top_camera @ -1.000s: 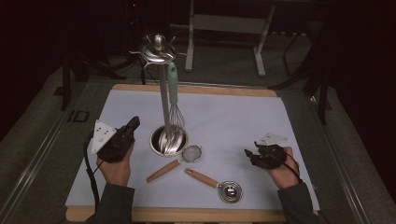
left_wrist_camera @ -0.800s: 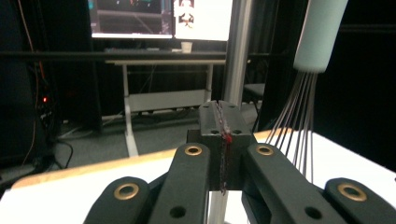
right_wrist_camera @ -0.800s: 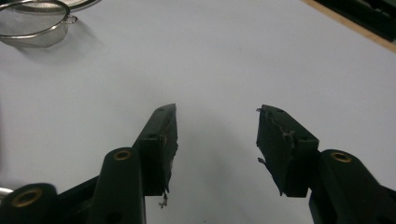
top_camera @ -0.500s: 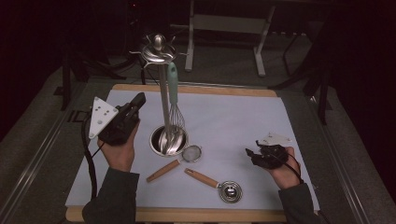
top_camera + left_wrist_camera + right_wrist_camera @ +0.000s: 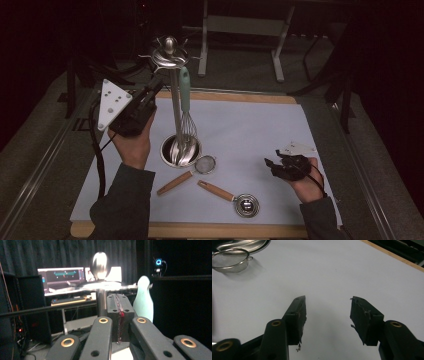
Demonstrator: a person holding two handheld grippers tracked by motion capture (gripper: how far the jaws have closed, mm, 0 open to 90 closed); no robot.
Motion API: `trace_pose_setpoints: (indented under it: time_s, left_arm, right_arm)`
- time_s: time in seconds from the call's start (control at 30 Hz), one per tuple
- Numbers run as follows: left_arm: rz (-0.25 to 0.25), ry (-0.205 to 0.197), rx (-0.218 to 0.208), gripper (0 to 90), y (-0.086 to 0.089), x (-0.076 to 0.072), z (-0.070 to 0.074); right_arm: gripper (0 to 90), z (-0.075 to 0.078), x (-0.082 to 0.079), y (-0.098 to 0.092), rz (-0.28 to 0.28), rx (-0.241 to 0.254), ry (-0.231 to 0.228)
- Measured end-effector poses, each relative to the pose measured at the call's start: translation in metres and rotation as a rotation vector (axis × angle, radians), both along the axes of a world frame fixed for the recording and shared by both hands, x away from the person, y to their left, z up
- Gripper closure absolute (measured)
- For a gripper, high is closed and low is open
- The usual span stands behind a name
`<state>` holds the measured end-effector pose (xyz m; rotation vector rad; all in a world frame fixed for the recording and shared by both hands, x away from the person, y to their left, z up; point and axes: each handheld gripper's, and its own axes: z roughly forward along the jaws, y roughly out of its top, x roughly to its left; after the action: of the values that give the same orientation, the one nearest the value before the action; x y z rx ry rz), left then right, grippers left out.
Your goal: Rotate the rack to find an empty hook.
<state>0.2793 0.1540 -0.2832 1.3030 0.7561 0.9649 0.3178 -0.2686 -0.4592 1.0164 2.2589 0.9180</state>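
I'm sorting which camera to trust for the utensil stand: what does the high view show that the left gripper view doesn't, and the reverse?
High view alone: the white mat, the stand's round steel base, the small mesh strainer with a wooden handle, the wooden-handled steel measuring cup, and the right gripper, jaws open and empty.

Left gripper view alone: lit computer monitors behind the stand, and the left gripper with its jaws shut on nothing.

Both: the steel utensil stand with its round knob, and the mint-green whisk handle hanging on it.
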Motion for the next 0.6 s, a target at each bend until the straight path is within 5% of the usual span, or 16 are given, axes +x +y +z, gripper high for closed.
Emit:
trace_pose_setpoints:
  time_s: [0.23, 0.6]
  left_arm:
    - [0.002, -0.047, -0.058, 90.0, 0.0023, 0.0039, -0.0026]
    - [0.011, -0.084, -0.052, 90.0, 0.0059, 0.0066, -0.0048]
  right_arm:
    - [46.5, 0.0014, -0.0006, -0.0008, -0.002, 0.01, -0.004]
    - [46.5, 0.0017, -0.0007, -0.0011, 0.002, 0.021, -0.001]
